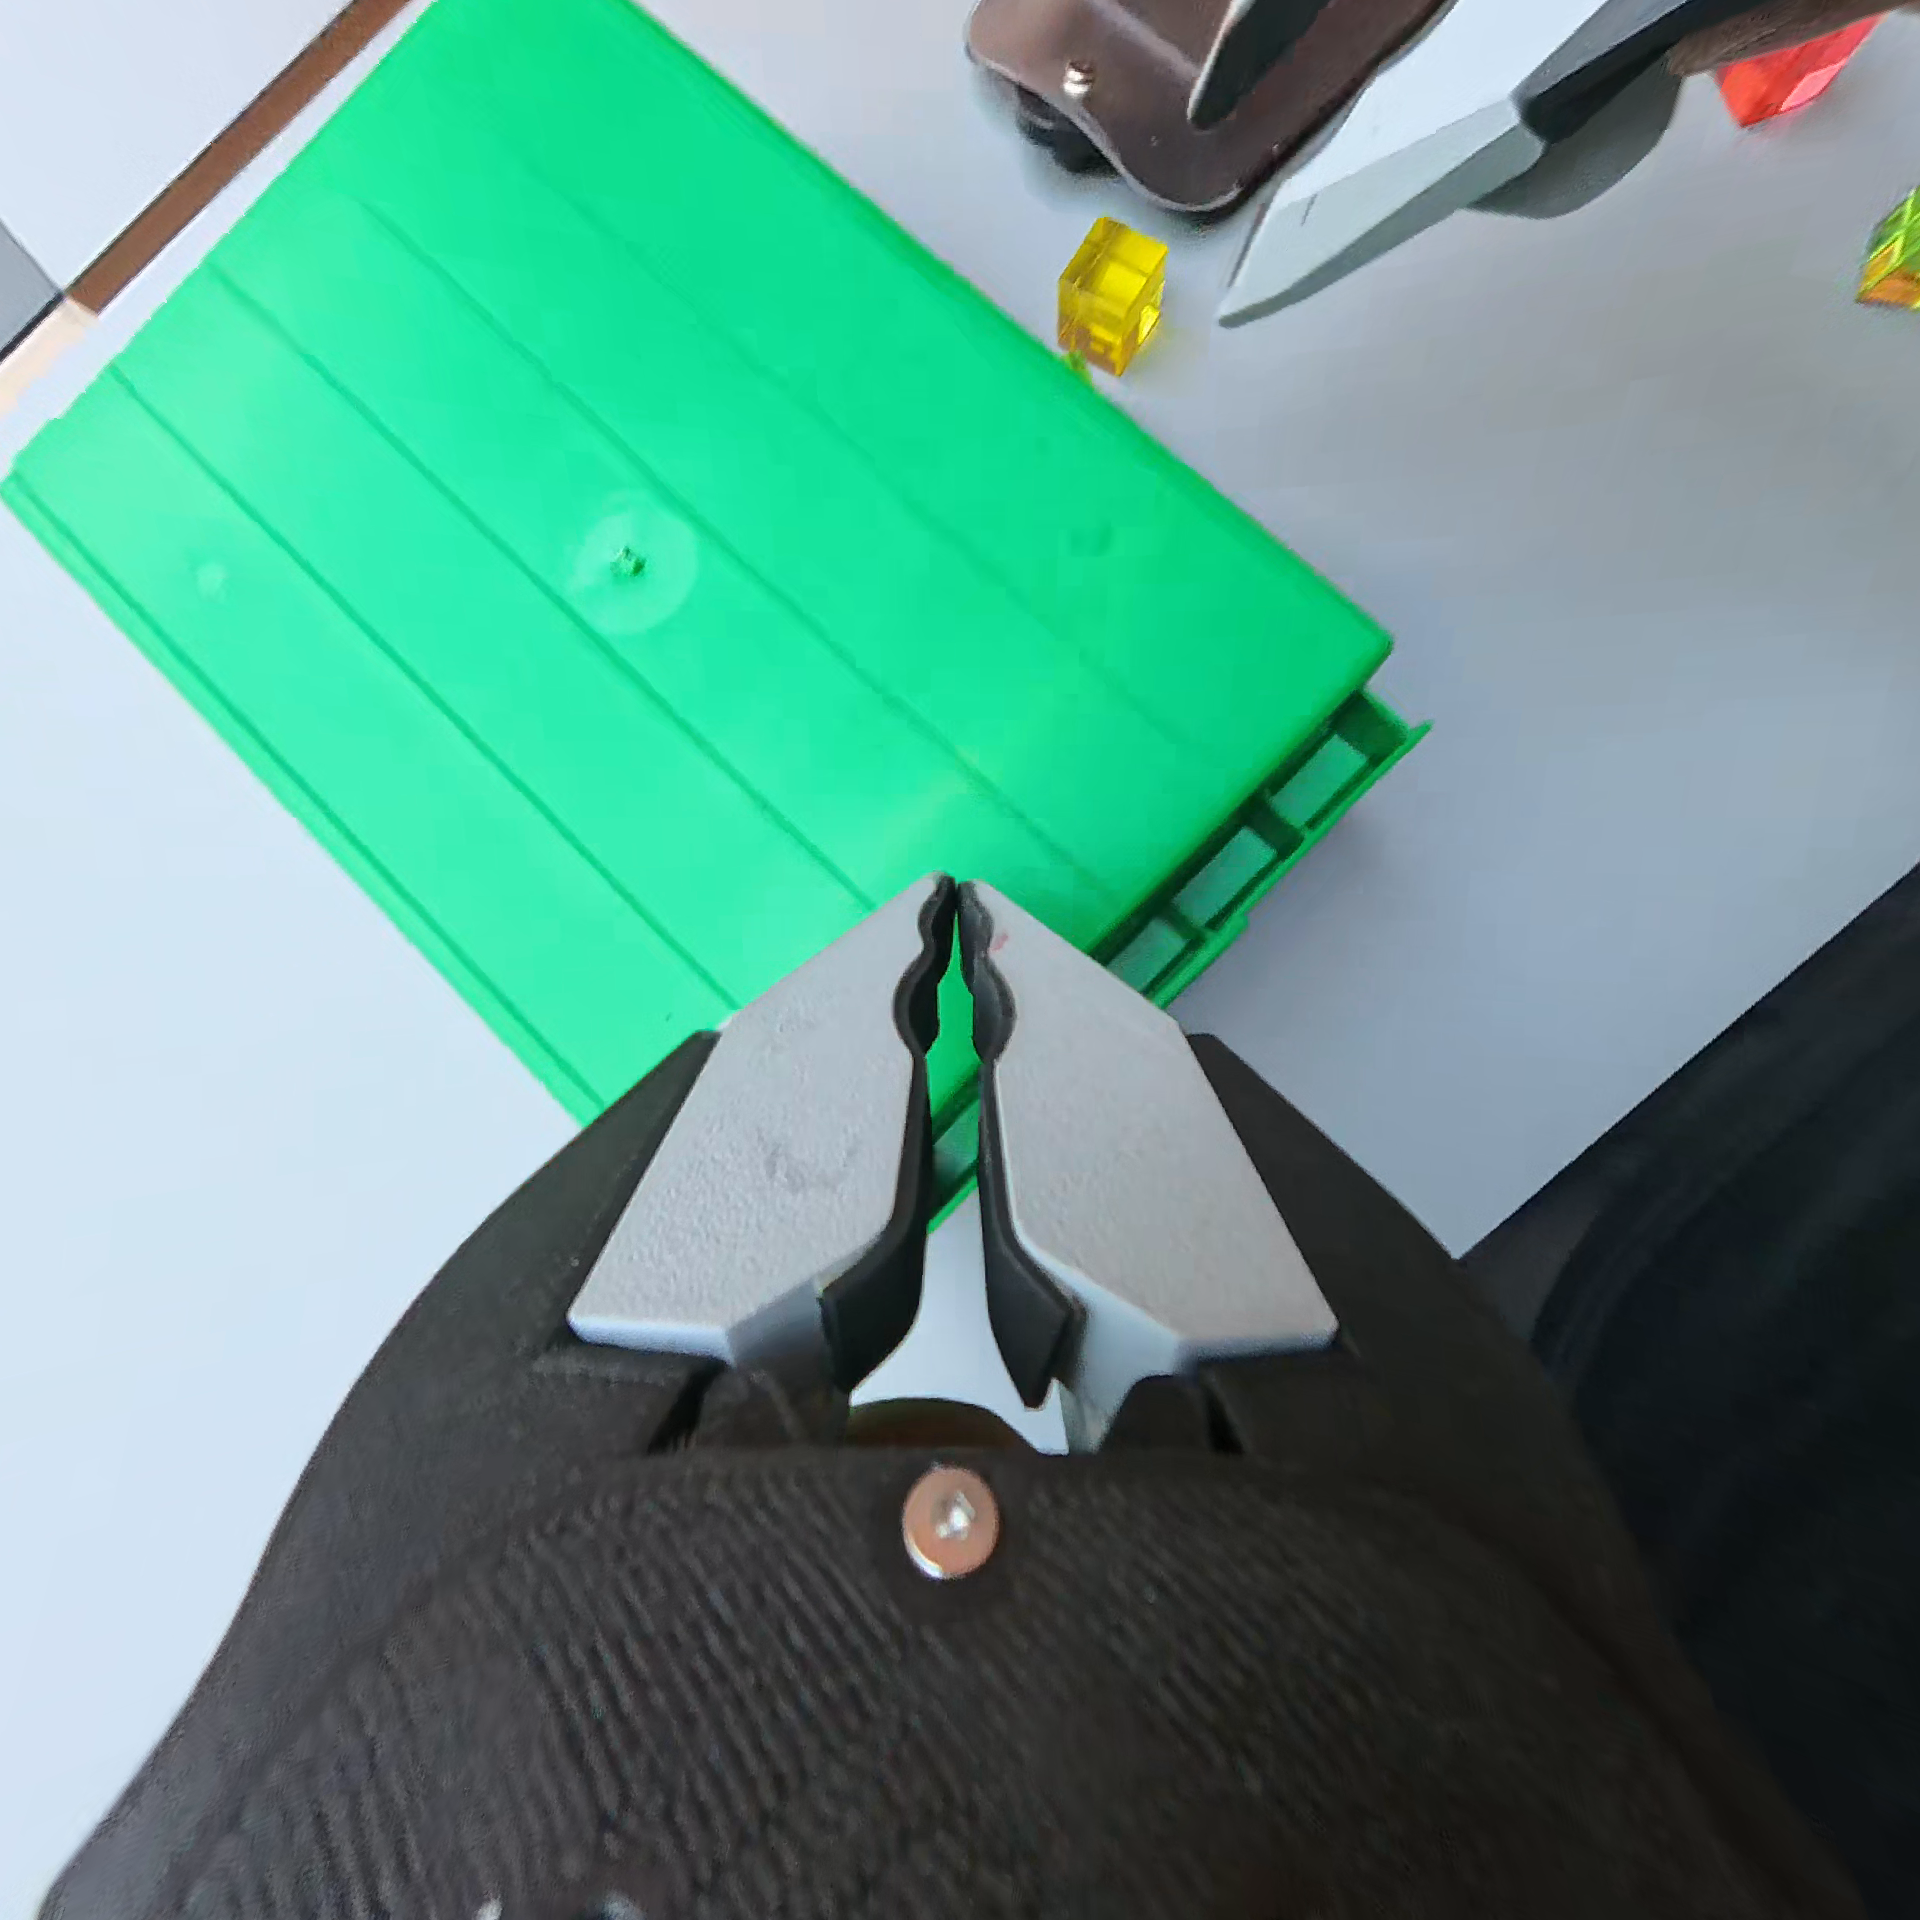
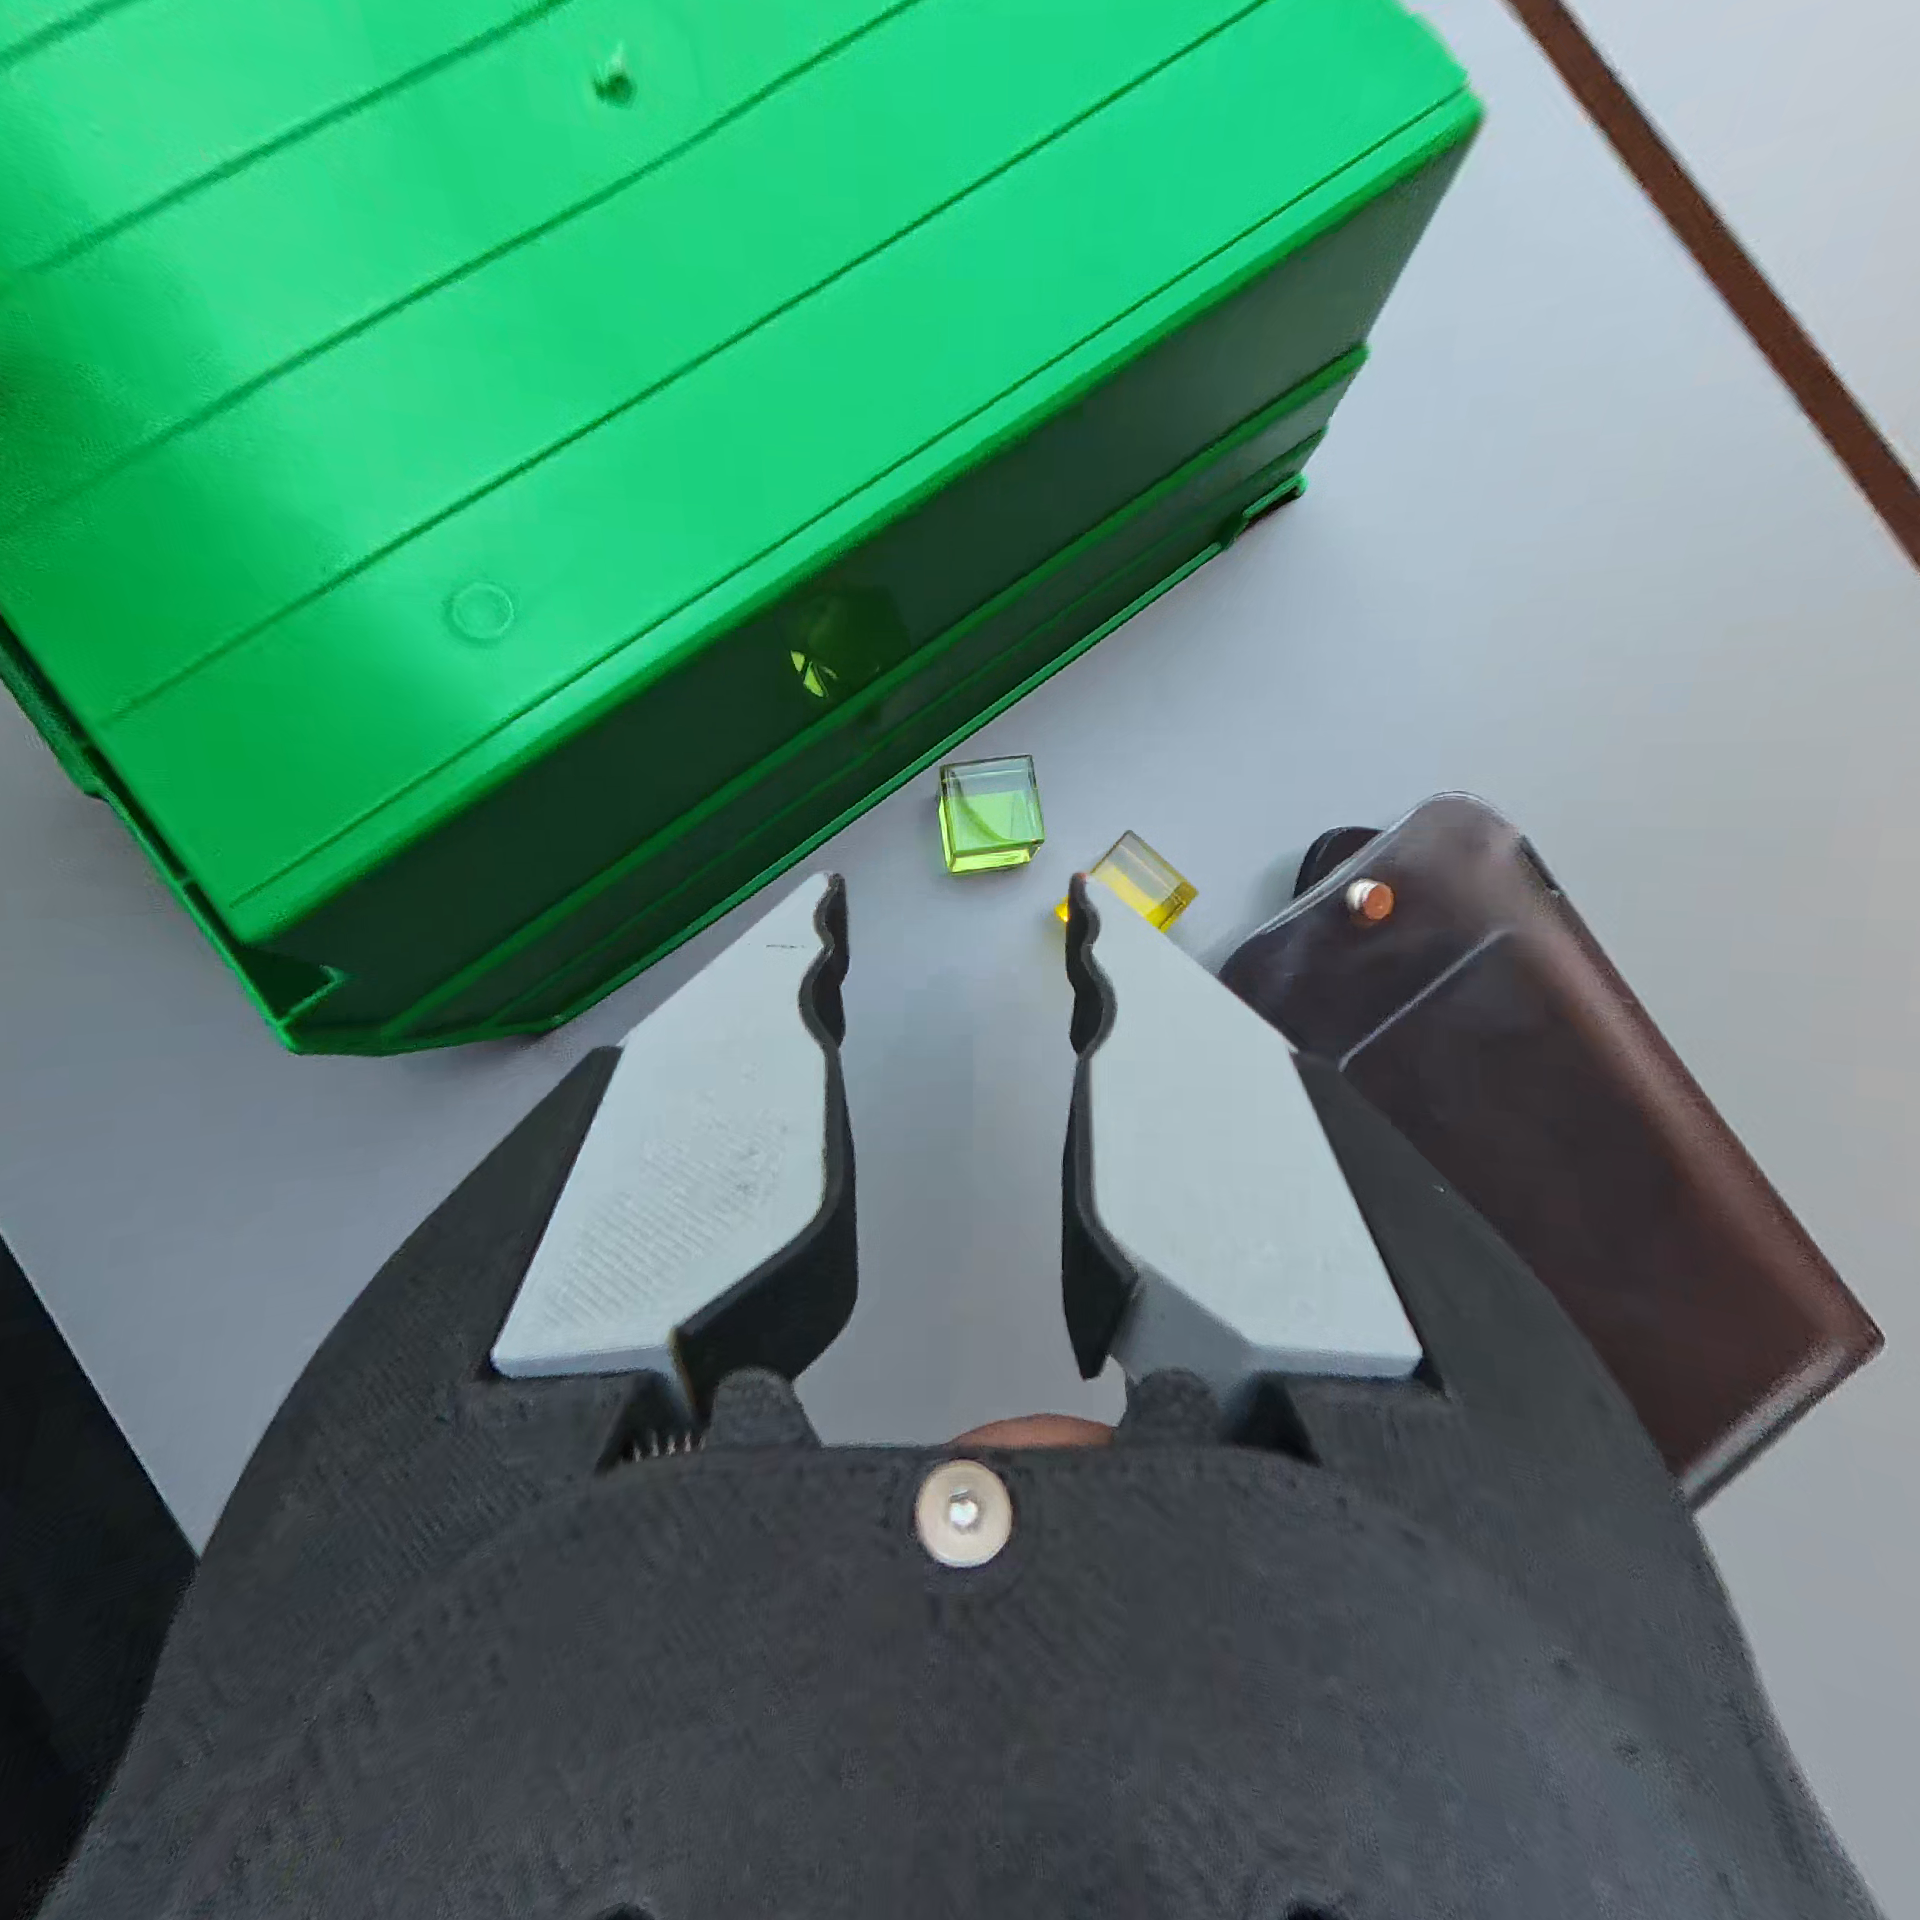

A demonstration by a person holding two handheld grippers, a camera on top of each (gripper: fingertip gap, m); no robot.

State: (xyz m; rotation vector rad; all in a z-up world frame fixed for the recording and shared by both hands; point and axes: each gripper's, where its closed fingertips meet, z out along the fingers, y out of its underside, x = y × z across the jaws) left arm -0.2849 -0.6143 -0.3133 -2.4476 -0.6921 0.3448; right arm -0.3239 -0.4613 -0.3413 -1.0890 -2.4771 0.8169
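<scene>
An upturned green plastic box (image 1: 644, 582) lies on a pale grey table. My left gripper (image 1: 956, 894) is shut and empty, its tips over the box's near edge. My right gripper (image 2: 956, 904) is open and empty, low over the table beside the box (image 2: 623, 364). A clear green cube (image 2: 987, 816) sits just ahead of its tips, close to the box wall. A clear yellow cube (image 2: 1143, 878) sits at the right fingertip, partly hidden by it. In the left wrist view, a yellow cube (image 1: 1110, 286) lies by the box's far corner, near a grey finger (image 1: 1382, 208) of the right gripper.
A dark brown case with a rivet (image 2: 1538, 1091) lies right of the right gripper; it also shows in the left wrist view (image 1: 1122, 94). A red cube (image 1: 1787, 78) and a green-yellow cube (image 1: 1896, 260) lie at the far right. A brown table edge strip (image 2: 1714, 260) runs behind. Spacing between my two grippers at the tips: around 15 cm. To the yellow cube (image 1: 1110, 286): right tips about 6 cm, left tips about 20 cm.
</scene>
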